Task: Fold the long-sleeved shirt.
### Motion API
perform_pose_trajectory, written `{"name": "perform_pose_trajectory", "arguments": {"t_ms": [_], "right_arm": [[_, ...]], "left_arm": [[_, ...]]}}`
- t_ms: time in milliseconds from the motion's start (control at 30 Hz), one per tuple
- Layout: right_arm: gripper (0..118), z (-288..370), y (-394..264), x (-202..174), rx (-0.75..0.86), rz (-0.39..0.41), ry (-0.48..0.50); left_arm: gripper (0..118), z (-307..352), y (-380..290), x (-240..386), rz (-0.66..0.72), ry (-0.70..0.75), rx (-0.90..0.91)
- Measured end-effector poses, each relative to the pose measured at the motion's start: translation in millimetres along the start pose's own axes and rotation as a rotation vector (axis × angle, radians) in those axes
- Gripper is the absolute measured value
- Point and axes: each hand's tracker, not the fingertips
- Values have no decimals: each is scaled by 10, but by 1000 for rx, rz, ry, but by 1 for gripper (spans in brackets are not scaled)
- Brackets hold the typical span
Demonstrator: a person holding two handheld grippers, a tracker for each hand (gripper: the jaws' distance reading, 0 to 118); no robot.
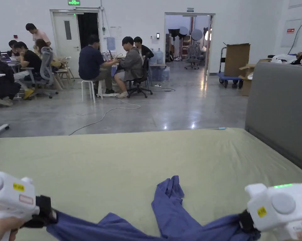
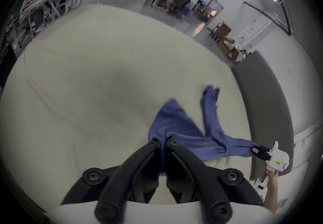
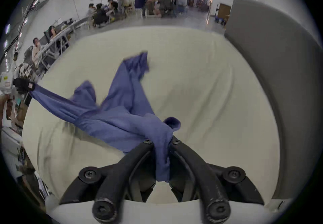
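Note:
A blue long-sleeved shirt (image 1: 172,216) hangs stretched between my two grippers just above the pale green bed (image 1: 115,157). One sleeve trails forward onto the sheet. At the lower left of the head view my left gripper (image 1: 48,215) is shut on one end of the shirt (image 2: 174,119); its own view shows blue cloth bunched between both jaws (image 2: 163,140). My right gripper (image 1: 246,221) at the lower right is shut on the other end, with the cloth (image 3: 122,105) pinched between its jaws (image 3: 161,141). In each gripper view the other gripper sits at the far end of the taut cloth.
A grey headboard (image 1: 279,106) rises along the bed's right side. Beyond the far edge lies a concrete floor with a cable (image 1: 109,113). Several people sit at desks (image 1: 93,62) at the back. A cart with cardboard boxes (image 1: 236,62) stands near a doorway.

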Motion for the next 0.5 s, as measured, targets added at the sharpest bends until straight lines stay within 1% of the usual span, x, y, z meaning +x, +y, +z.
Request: {"name": "perform_pose_trajectory", "arguments": {"t_ms": [67, 267, 433, 500], "right_arm": [[7, 66, -372, -14, -3, -8, 7], [7, 511, -1273, -67, 4, -16, 55], [7, 906, -1918, -162, 20, 0, 64], [7, 989, -2177, -206, 19, 3, 62]], "left_arm": [[1, 67, -304, -102, -34, 2, -30], [1, 561, -1070, -357, -53, -17, -77], [1, 859, -1621, -552, -29, -53, -97], [1, 902, -1846, -594, -43, -55, -114]]}}
